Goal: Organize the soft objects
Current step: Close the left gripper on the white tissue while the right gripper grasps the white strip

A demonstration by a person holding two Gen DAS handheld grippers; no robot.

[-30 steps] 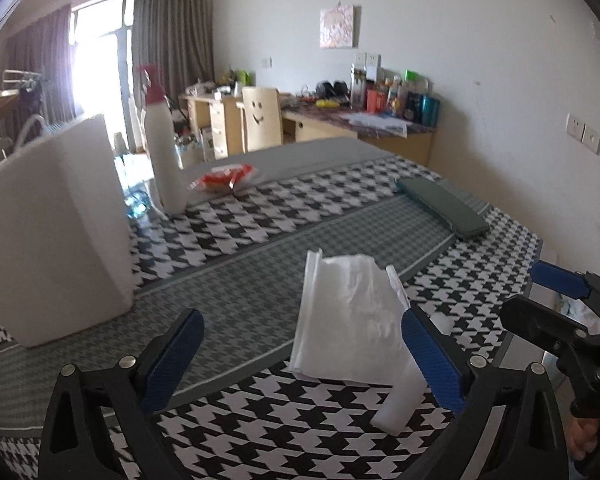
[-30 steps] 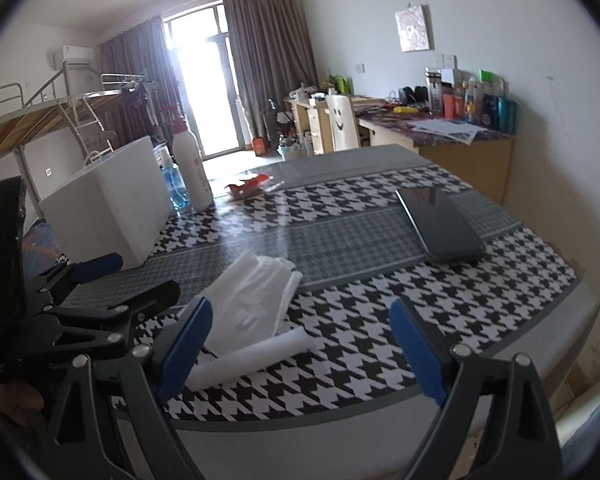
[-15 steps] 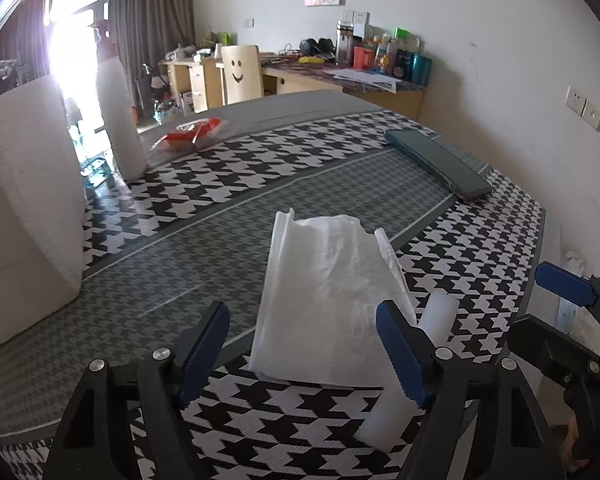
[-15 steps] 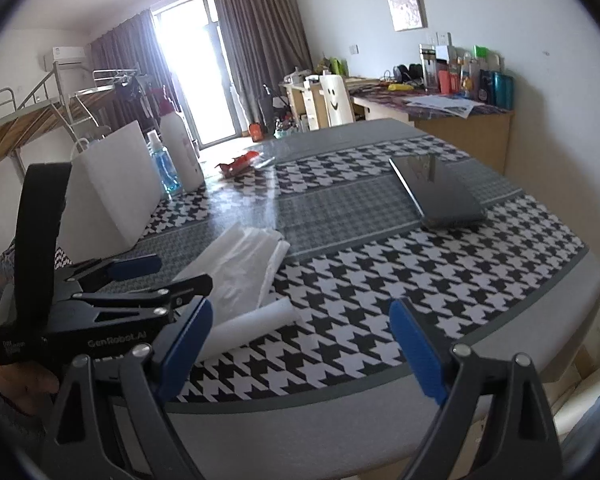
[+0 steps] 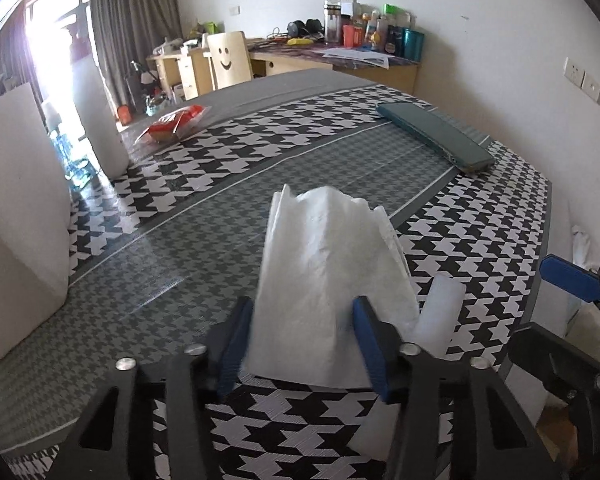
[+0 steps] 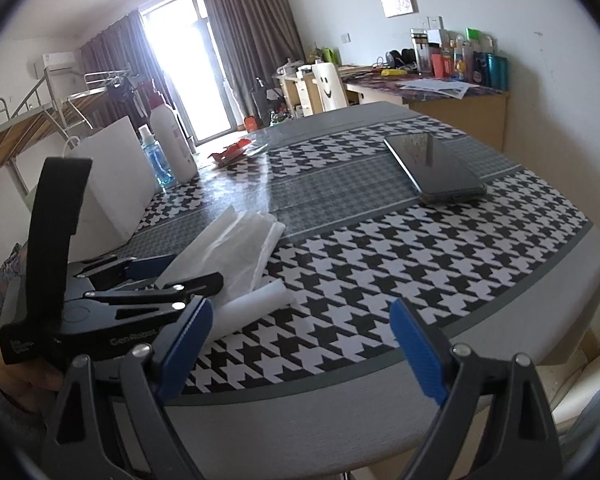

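On houndstooth tablecloth | crinkled white sheet | foam cylinder beside

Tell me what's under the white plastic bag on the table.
The white plastic bag lies flat on the houndstooth tablecloth, between the closing pads of the left gripper. Only cloth shows around its edges; whatever lies beneath its middle is covered. The white foam roll lies beside it.

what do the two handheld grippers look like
Both match: the left gripper and right gripper have black plastic fingers with triangular cut-outs, silver screws and ribbed blue pads. The right wrist view shows white lettering on the left gripper's black body and a black strap rising from it.
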